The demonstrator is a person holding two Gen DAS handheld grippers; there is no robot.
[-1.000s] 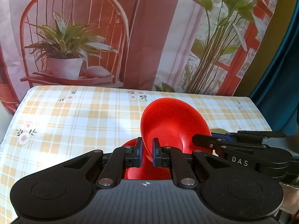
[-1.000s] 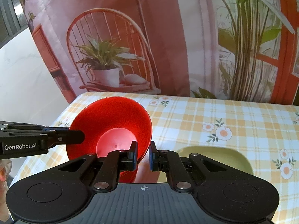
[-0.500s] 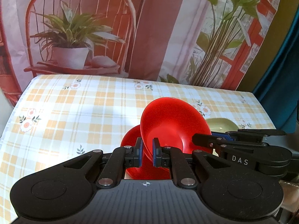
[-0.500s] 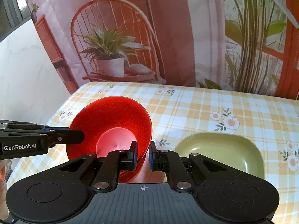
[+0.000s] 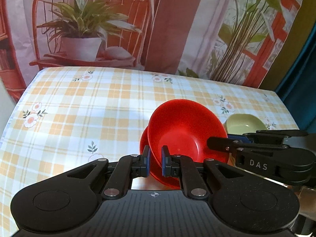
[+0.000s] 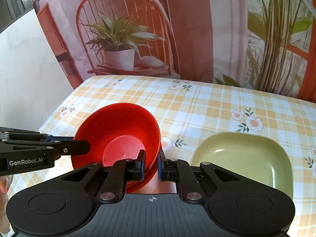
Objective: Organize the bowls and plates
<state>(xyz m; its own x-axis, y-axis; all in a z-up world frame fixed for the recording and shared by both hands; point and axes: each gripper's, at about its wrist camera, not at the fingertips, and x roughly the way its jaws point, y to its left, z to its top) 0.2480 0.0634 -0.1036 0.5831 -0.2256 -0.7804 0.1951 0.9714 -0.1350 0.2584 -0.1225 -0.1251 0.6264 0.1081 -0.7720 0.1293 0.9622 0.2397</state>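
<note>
Two nested red bowls (image 5: 183, 132) are held tilted above the checked tablecloth. My left gripper (image 5: 156, 163) is shut on their rim from one side. My right gripper (image 6: 150, 165) is shut on the red bowls (image 6: 118, 134) at the opposite rim; it shows at the right of the left wrist view (image 5: 256, 148). A green square plate (image 6: 243, 158) lies on the table to the right of the bowls, also seen in the left wrist view (image 5: 244, 123).
The table (image 5: 98, 108) has a yellow plaid cloth with flowers. A printed backdrop with a chair and plants (image 6: 122, 45) hangs behind the far edge. A white wall (image 6: 23, 63) is at the left.
Both grippers have risen and pulled back with the red bowls, showing more of the tablecloth and the green plate.
</note>
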